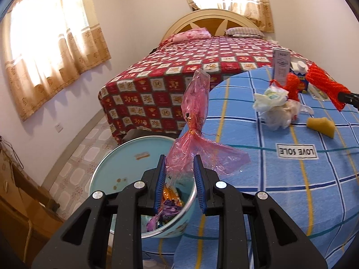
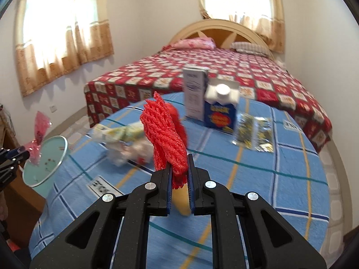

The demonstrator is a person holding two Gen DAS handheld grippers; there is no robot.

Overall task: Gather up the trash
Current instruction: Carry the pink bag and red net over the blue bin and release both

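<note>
My left gripper (image 1: 179, 159) is shut on a crumpled pink plastic wrapper (image 1: 195, 121) and holds it above a light-blue trash bin (image 1: 116, 163) that has colourful wrappers in its bottom. The wrapper (image 2: 39, 132) and bin (image 2: 44, 163) also show at the left of the right wrist view. My right gripper (image 2: 179, 159) is shut on a red foam net (image 2: 166, 132) and holds it above the blue checked table (image 2: 269, 179). The net also shows in the left wrist view (image 1: 323, 83). Crumpled white plastic bags (image 1: 276, 105) and a yellow sponge (image 1: 320, 123) lie on the table.
A tall white carton (image 2: 194, 92), a blue carton with a white cap (image 2: 221, 109) and a shiny foil wrapper (image 2: 253, 134) stand on the far side of the table. A bed with a red patterned cover (image 2: 202, 67) lies behind. A wooden cabinet (image 1: 20, 201) is at the left.
</note>
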